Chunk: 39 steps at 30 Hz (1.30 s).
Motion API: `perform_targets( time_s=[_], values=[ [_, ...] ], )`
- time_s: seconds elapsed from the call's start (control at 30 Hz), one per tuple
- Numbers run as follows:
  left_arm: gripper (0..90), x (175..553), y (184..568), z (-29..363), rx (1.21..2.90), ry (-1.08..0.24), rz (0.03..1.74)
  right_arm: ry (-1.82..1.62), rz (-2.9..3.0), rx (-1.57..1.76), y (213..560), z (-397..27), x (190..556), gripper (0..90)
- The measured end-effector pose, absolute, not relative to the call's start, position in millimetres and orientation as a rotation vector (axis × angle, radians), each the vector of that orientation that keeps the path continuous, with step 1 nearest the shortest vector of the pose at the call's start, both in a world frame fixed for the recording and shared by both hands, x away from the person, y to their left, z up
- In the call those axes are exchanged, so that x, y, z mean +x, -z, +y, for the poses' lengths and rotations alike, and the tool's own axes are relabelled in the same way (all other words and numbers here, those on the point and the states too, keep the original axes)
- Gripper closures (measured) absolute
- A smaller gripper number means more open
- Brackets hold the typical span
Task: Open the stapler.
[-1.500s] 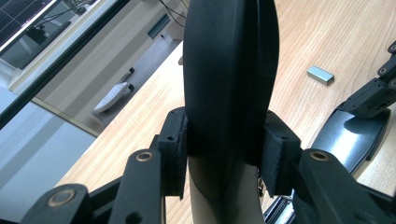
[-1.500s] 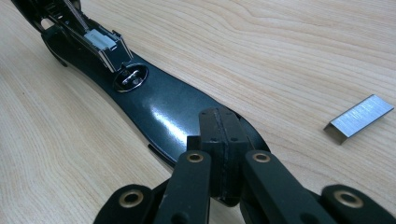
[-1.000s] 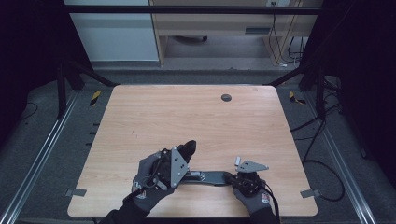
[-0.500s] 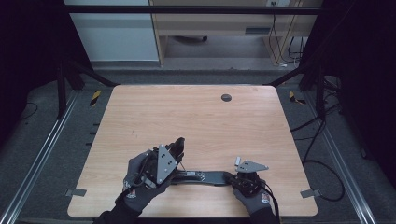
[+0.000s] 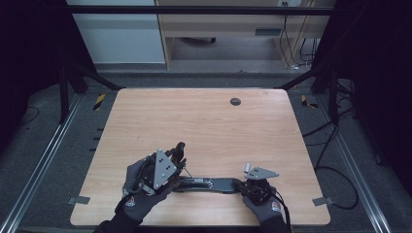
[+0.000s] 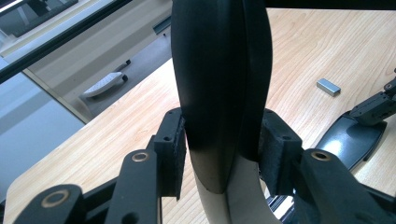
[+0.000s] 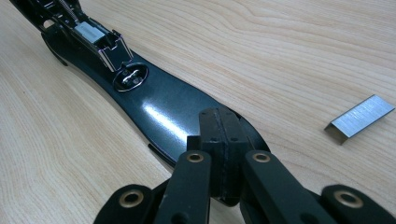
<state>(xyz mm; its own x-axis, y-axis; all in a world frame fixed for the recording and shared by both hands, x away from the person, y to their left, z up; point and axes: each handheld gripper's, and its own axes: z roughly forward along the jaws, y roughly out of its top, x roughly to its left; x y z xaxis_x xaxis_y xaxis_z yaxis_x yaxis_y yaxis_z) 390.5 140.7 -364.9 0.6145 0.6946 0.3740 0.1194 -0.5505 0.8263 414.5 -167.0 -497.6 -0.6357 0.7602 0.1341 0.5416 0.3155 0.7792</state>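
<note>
Gripping the raised black top arm (image 6: 219, 93) of an opened stapler, the left tongs (image 5: 179, 154) have both pads pressed against its sides; in the left gripper view the arm stands upright between the pads, with its pale underside showing below them. In the high view the gloved left hand (image 5: 141, 187) holds these tongs tilted up and away from the person. A small mark shows on the glove cuff, too small to read.

Between the two tongs the stapler's black base (image 5: 209, 184) lies flat on the wooden table (image 5: 204, 121), its length running from one to the other. In the right gripper view the open magazine (image 7: 95, 37) and its spring lie at the far end, with the oval metal anvil (image 7: 130, 77) nearer the tongs. No brand or writing is legible on the stapler.

The right tongs (image 7: 219, 126) are closed, pads together, with their tips over the near end of the base. A loose strip of staples (image 7: 357, 116) lies on the table just to their right.
</note>
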Motion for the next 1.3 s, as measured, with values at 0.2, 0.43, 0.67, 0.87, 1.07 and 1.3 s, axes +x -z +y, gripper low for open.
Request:
perform_targets(
  time_s=[0.2,0.43,0.67,0.87,1.07,1.3],
  values=[
    [56.3,390,365,145,2.024,-0.898,0.652,-1.223,2.328,1.181,498,-167,414,90.0],
    [55.9,390,364,154,2.007,-0.887,0.684,-1.224,2.330,1.180,498,-167,414,90.0],
    [55.6,390,365,167,1.971,-0.860,0.715,-1.224,2.329,1.180,498,-167,415,90.0],
    [55.5,389,366,170,1.960,-0.860,0.722,-1.224,2.329,1.180,498,-167,414,90.0],
    [55.4,388,366,173,1.953,-0.858,0.730,-1.226,2.329,1.180,498,-167,414,90.0],
    [54.9,387,367,177,1.944,-0.859,0.733,-1.227,2.331,1.182,497,-167,415,90.0]
  ],
)
